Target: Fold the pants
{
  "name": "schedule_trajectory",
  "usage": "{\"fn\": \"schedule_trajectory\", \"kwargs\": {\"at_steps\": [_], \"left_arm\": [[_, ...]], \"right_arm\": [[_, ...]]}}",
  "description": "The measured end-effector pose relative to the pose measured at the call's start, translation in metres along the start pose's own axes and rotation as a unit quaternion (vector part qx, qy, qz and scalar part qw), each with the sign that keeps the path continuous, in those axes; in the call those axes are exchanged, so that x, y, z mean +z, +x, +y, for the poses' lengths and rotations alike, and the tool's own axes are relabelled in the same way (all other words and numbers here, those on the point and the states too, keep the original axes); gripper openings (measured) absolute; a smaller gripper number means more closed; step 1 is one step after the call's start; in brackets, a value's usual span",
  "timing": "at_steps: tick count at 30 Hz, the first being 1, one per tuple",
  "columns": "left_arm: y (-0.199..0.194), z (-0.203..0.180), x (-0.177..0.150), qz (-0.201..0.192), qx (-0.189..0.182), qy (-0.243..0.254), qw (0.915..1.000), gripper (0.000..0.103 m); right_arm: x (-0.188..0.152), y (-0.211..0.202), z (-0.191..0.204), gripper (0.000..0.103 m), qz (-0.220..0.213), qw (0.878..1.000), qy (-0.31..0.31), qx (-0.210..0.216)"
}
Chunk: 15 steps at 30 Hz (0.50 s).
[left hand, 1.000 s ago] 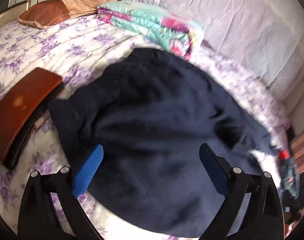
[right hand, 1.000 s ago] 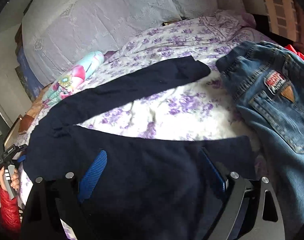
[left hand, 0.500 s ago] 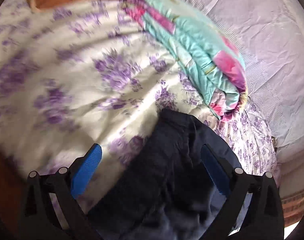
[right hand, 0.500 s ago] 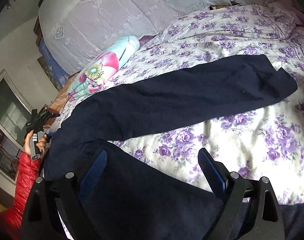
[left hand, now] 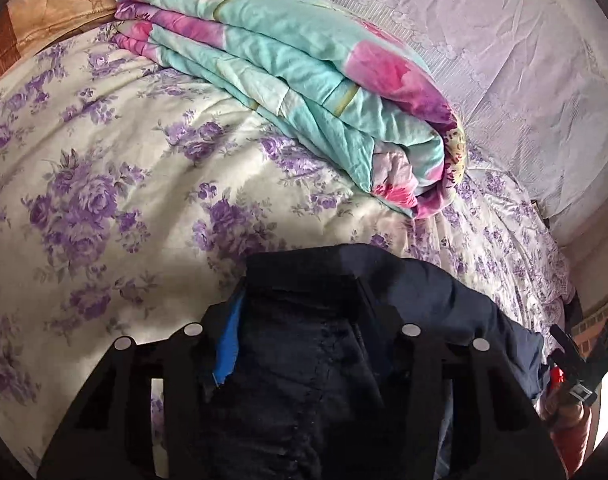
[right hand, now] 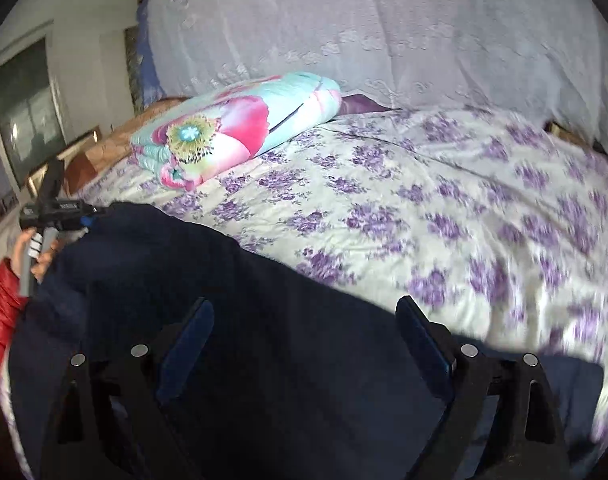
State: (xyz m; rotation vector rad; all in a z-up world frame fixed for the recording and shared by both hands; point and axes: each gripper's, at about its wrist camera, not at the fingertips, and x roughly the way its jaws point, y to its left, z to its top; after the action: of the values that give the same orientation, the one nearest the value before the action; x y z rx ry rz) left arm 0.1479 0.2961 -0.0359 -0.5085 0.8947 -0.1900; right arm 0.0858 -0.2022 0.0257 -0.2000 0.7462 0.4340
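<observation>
The dark navy pants [left hand: 432, 300] lie on the floral bed. In the left wrist view my left gripper [left hand: 299, 292] is shut on a bunched edge of the pants, the cloth filling the gap between its fingers. In the right wrist view the pants [right hand: 231, 280] spread under my right gripper [right hand: 304, 320], whose fingers stand wide apart over the cloth, open. The left gripper [right hand: 59, 216] shows at the far left there, at the pants' far end. The right gripper [left hand: 584, 356] shows at the right edge of the left wrist view.
A folded teal and pink quilt [left hand: 304, 76] lies near the pale lace-covered headboard [right hand: 384, 32]. A brown pillow [left hand: 51, 12] sits at the back left. The purple-flowered bedspread [right hand: 464, 200] stretches to the right of the pants.
My left gripper has closed on the pants' edge. The right gripper has swung left, away from the jeans, which have left its view; it stays open over the pants.
</observation>
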Motion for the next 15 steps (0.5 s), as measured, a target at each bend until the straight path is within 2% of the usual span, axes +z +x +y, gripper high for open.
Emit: {"fn": "schedule_trajectory", "kwargs": {"at_steps": [2,4,7,8,10,11,13,15], "left_arm": [[-0.001,0.007,0.001,-0.004,-0.017,-0.018,0.9997,0.046],[-0.004,0.006,0.001,-0.011,-0.018,-0.016,0.9996,0.046],[-0.007,0.000,0.002,-0.027,-0.011,0.000,0.9996,0.046],[-0.010,0.001,0.001,-0.032,-0.014,0.002,0.9994,0.046],[-0.013,0.003,0.002,-0.036,-0.024,-0.001,0.9991,0.046],[-0.015,0.004,0.002,-0.037,-0.028,-0.003,0.9989,0.046],[-0.023,0.007,0.001,-0.049,-0.040,-0.003,0.9980,0.046],[-0.038,0.005,-0.002,-0.072,-0.056,0.007,0.9958,0.046]], "right_arm": [[0.013,0.028,0.000,0.093,0.028,0.999,-0.022,0.006],[0.017,0.052,0.007,0.089,0.054,0.997,-0.046,0.016],[0.011,0.085,0.022,0.074,0.093,0.991,-0.094,0.003],[0.007,0.093,0.023,0.060,0.104,0.991,-0.088,0.015],[0.006,0.088,0.019,0.032,0.092,0.994,-0.044,0.033],[0.007,0.080,0.021,0.011,0.083,0.995,-0.038,0.031],[0.005,0.050,0.038,0.008,0.041,0.997,-0.061,0.002],[0.002,0.012,0.056,0.007,0.008,0.997,-0.070,-0.008]]}}
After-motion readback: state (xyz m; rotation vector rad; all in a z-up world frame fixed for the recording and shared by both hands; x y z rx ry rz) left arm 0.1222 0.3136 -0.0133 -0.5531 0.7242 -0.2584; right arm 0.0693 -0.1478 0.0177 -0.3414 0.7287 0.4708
